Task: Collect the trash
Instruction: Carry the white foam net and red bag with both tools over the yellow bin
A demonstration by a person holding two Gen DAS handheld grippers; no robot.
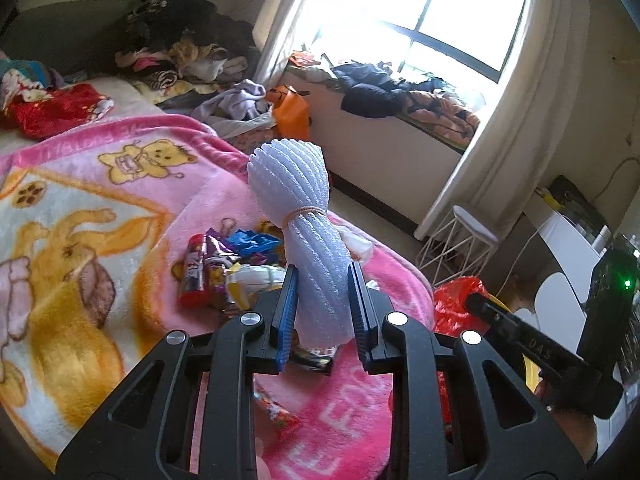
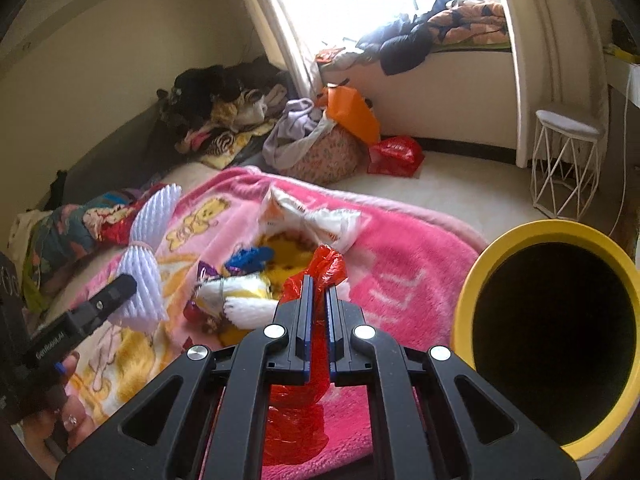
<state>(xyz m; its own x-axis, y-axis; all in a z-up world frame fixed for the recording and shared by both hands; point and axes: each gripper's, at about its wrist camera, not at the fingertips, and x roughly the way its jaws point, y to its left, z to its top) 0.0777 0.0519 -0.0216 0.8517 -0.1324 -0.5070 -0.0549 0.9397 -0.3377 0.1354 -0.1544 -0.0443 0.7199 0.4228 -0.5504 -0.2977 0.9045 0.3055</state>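
Note:
My left gripper (image 1: 323, 280) is shut on a white foam net sleeve (image 1: 298, 200) tied at its waist with a rubber band; the sleeve stands up between the blue pads, lifted above the pink blanket (image 1: 120, 200). From the right wrist view that sleeve (image 2: 148, 256) shows at the left. My right gripper (image 2: 318, 286) is shut on a crumpled red plastic bag (image 2: 320, 272), which hangs below the fingers. A pile of wrappers (image 1: 224, 264) lies on the blanket beyond the left gripper. A bin with a yellow rim (image 2: 472, 280) and dark inside stands to the right of the right gripper.
A white wire stool (image 2: 564, 164) stands on the pale floor by the curtain. Clothes heap at the bed's far end (image 1: 180, 40) and on the window seat (image 1: 380, 88). Another red bag (image 2: 396, 156) and an orange bag (image 2: 352, 112) lie beyond the bed.

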